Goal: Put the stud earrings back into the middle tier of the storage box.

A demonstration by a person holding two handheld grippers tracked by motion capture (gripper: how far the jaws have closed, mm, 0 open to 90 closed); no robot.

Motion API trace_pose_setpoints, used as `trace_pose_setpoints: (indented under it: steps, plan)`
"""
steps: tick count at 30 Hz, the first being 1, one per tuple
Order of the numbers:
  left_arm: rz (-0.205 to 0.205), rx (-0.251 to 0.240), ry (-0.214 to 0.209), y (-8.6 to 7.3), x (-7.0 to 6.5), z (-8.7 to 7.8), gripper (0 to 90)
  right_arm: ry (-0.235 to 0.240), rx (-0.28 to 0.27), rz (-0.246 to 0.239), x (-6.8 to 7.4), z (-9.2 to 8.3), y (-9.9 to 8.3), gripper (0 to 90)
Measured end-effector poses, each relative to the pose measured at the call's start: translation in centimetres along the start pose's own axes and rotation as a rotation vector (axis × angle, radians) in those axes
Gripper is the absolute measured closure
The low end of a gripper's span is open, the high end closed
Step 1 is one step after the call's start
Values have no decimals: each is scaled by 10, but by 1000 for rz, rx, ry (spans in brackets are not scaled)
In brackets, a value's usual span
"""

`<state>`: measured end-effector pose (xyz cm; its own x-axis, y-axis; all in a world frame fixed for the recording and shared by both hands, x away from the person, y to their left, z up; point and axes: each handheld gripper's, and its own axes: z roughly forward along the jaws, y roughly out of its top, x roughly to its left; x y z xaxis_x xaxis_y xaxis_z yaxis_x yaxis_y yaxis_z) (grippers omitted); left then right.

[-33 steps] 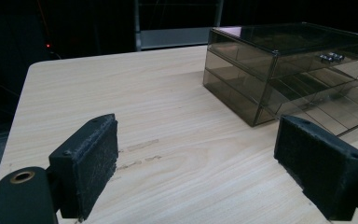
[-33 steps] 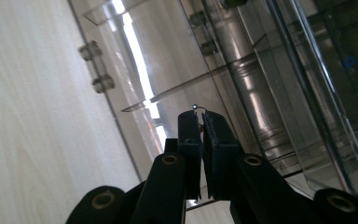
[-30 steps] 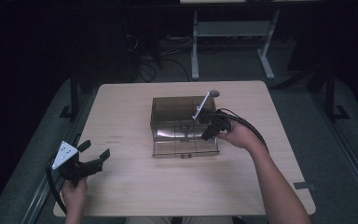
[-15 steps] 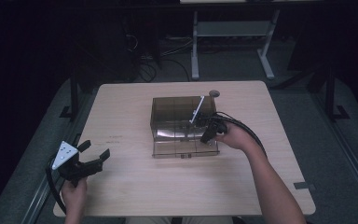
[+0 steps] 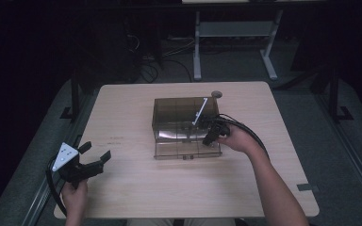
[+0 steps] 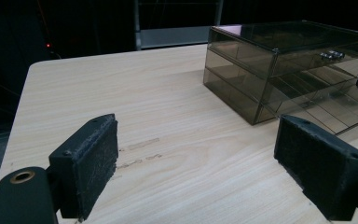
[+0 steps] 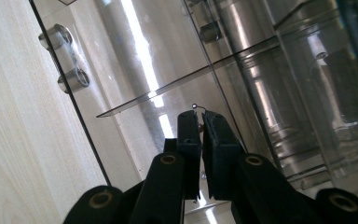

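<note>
While unlabelled, smoky drawer box (image 5: 185, 127), right tool (image 7: 200, 122) pinched shut

Dark room, grey floor (image 5: 339, 155), perhaps desk legs (image 5: 197, 47)

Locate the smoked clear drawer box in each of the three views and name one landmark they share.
High view: the drawer box sits at table centre, the right gripper at its right front.
Left gripper view: upper right, beyond the open jaws.
Right gripper view: its clear walls and a metal knob lie close ahead of the shut jaws.
Shared landmark: the light wood table.
</note>
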<state>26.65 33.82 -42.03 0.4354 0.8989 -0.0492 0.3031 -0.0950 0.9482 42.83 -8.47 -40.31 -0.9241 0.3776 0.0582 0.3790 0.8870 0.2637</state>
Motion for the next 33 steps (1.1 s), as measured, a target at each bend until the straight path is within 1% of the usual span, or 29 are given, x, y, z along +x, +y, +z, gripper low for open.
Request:
trace_pose_setpoints:
  steps: [3,7,13,14,17,20,21,24,26,33]
  plan:
    - [0,2,0,0,1,0,130,6,-17,3,0,-2,-1,839]
    - [0,2,0,0,1,0,130,5,-22,3,1,-4,-2,814]
    - [-7,0,1,-1,1,0,130,14,-52,8,2,-11,-5,753]
    - [-8,1,-1,-1,1,0,130,15,-60,11,3,-13,-6,734]
    - [-8,1,-4,0,1,0,130,19,-73,14,5,-16,-9,718]
    - [-4,-1,-5,0,-1,0,130,20,-75,20,6,-20,-12,701]
    - [-1,2,-5,0,-1,0,130,21,-88,24,7,-25,-14,686]
    - [-3,3,-10,0,-2,1,130,24,-101,25,7,-29,-16,674]
    - [-1,6,-8,0,-2,1,130,27,-111,33,7,-33,-19,657]
    - [-3,9,-9,0,-2,1,130,29,-119,52,8,-42,-29,627]
